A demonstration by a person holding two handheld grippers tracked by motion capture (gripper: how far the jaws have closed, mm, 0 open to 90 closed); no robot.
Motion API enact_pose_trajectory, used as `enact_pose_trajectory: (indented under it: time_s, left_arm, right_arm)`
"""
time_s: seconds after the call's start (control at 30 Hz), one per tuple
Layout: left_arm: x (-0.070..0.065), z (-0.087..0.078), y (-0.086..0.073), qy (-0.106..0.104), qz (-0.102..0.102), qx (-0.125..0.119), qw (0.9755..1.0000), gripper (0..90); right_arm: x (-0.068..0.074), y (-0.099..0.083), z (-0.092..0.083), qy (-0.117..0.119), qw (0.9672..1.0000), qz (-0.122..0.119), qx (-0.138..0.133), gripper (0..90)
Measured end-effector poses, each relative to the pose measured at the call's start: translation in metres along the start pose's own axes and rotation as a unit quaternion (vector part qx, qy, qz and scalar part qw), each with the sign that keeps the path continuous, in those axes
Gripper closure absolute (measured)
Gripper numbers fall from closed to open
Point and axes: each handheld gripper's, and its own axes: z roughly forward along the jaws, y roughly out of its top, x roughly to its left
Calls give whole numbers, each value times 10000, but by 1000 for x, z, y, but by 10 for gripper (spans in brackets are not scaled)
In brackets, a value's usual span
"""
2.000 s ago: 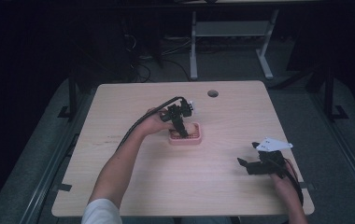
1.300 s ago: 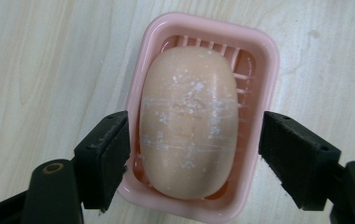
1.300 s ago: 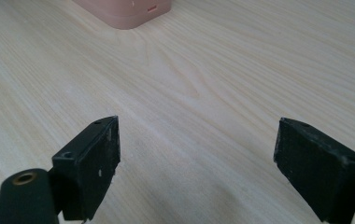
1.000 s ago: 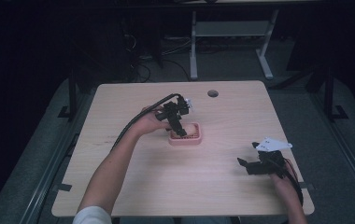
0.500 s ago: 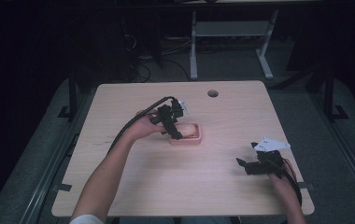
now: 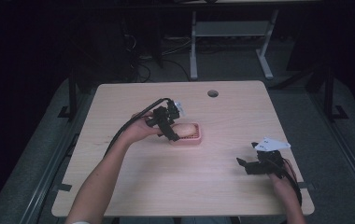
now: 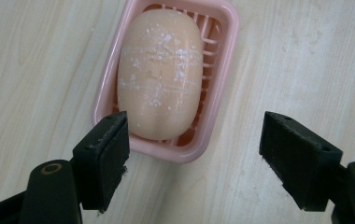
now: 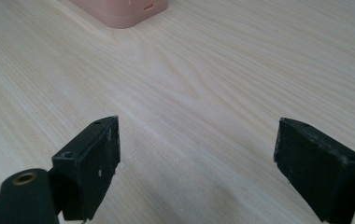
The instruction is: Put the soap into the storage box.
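An oval peach soap bar [image 7: 159,74] lies in a pink slatted plastic dish [image 7: 222,70] on the pale wooden bench [image 6: 133,186]. The left gripper [image 7: 194,154] hovers just above the dish's near end, jaws spread wide and apparently touching nothing. The right gripper [image 6: 246,165], jaws likewise released, rests well apart from the dish.

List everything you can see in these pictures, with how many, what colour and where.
Soap bar: one, peach with white flecks, lying in the dish.
Soap dish: one, pink, slatted, near the middle of the table.
Table: one, light wood, with a round hole near its far edge.
Desk frame: one, white, on the floor beyond the table.
Left gripper: one, black, jaws open, just over the dish's near end.
Right gripper: one, black, jaws open, over bare table at the right.
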Motion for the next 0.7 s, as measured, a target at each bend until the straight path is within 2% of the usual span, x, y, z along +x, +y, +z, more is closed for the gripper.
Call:
enact_pose_trajectory:
  time_s: [0.1, 0.2, 0.43, 0.7]
  left_arm:
    - [-1, 0, -3, -6, 25, 61, 10000, 243]
    - [-3, -1, -7, -30, -8, -12, 10000, 242]
    - [-4, -4, -17, -5, -95, 3, 10000, 238]
    - [-9, -6, -25, -4, -73, -1, 10000, 236]
  right_arm:
    - [0, 0, 0, -15, 10000, 7, 8, 139]
    - [0, 0, 0, -37, 10000, -8, 9, 139]
    - [0, 0, 1, -39, 10000, -28, 35, 139]
    - [-1, 0, 1, -55, 10000, 5, 36, 139]
